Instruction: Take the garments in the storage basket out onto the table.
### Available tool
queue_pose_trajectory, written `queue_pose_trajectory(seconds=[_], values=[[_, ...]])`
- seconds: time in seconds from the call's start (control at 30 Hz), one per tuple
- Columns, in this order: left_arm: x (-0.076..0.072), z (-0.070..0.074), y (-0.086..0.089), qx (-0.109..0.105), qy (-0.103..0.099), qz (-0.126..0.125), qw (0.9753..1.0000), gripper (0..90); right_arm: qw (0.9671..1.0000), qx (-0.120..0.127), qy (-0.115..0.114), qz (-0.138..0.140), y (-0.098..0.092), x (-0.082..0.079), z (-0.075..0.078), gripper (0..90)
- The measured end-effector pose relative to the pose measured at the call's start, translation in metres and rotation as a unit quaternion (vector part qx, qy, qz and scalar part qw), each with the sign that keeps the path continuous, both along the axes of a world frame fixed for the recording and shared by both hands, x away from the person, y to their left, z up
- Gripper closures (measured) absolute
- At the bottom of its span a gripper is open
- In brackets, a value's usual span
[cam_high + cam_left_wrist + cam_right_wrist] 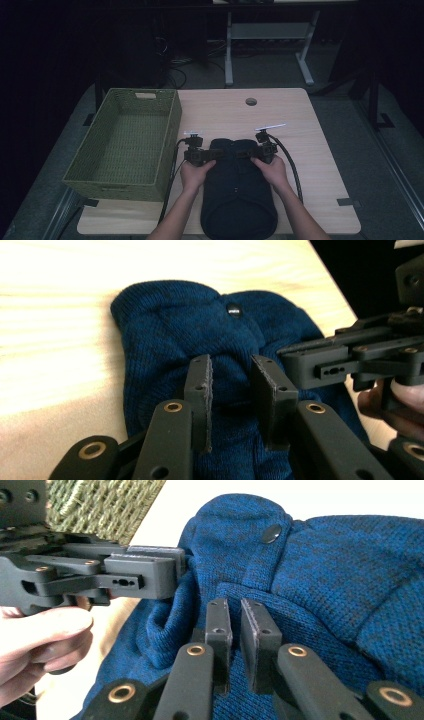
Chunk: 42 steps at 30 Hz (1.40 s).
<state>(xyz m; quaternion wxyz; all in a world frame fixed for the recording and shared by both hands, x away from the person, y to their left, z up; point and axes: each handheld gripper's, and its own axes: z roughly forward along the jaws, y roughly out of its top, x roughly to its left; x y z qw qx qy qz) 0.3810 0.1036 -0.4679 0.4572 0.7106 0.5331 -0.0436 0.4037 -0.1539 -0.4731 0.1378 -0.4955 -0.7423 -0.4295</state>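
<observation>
Both grippers at top edge of dark blue knitted garment (239,185): left gripper (231,390) half-open, right gripper (236,630) narrow, unclamped; pinch fabric fully before lifting toward green woven basket (165,150).

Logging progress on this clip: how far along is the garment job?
Done: the blue knit garment looks folded into a compact bundle on the table. In hand: the left gripper and right gripper are at its far edge, jaws a little apart over the fabric, not clearly pinching. Left: the green basket beside it holds nothing, so lifting the bundle in probably remains.
</observation>
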Motion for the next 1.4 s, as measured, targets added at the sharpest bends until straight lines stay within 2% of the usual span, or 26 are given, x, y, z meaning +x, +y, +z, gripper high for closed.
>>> queue_pose_trajectory(seconds=[0.17, 0.37, 0.5, 0.53, 0.73, 0.8, 0.93, 1.03, 1.1, 1.4], values=[[-0.004, -0.003, 0.0, -0.001, 0.001, 0.001, 1.0, 71.3, 1.0, -0.002, -0.001, -0.005, -0.001, -0.003, -0.003, 82.6], [-0.008, -0.001, 0.0, 0.003, -0.001, -0.005, 1.0, 71.6, 1.0, -0.001, 0.001, 0.003, -0.004, -0.006, -0.003, 81.2], [-0.009, 0.006, 0.003, -0.01, -0.016, -0.005, 0.9998, 70.6, 0.9999, -0.004, -0.011, 0.009, -0.01, -0.007, 0.005, 79.1], [-0.008, 0.01, 0.005, -0.019, -0.023, -0.005, 0.9995, 70.1, 0.9999, -0.001, -0.017, 0.002, -0.017, -0.008, 0.01, 79.1], [-0.004, 0.021, 0.006, -0.024, -0.038, 0.001, 0.999, 69.4, 0.9992, 0.007, -0.027, -0.028, -0.039, -0.006, 0.019, 77.9], [0.001, 0.022, 0.008, -0.019, -0.036, 0.009, 0.9991, 69.1, 0.9987, -0.002, -0.022, -0.045, -0.048, -0.005, 0.019, 76.1], [0.005, 0.017, 0.011, -0.016, -0.027, 0.016, 0.9994, 68.1, 0.9987, -0.013, -0.016, -0.047, -0.053, -0.003, 0.013, 75.0], [0.008, 0.011, 0.011, -0.002, -0.015, 0.014, 0.9998, 67.9, 0.9986, -0.025, -0.008, -0.046, -0.051, -0.001, 0.006, 75.3], [0.008, 0.007, 0.011, 0.001, -0.008, 0.015, 0.9999, 67.2, 0.9988, -0.021, -0.004, -0.044, -0.051, 0.001, 0.001, 75.4], [0.013, 0.009, 0.02, -0.005, -0.012, 0.041, 0.9991, 67.3, 0.9982, -0.02, -0.022, -0.051, -0.057, -0.002, 0.014, 73.0]])
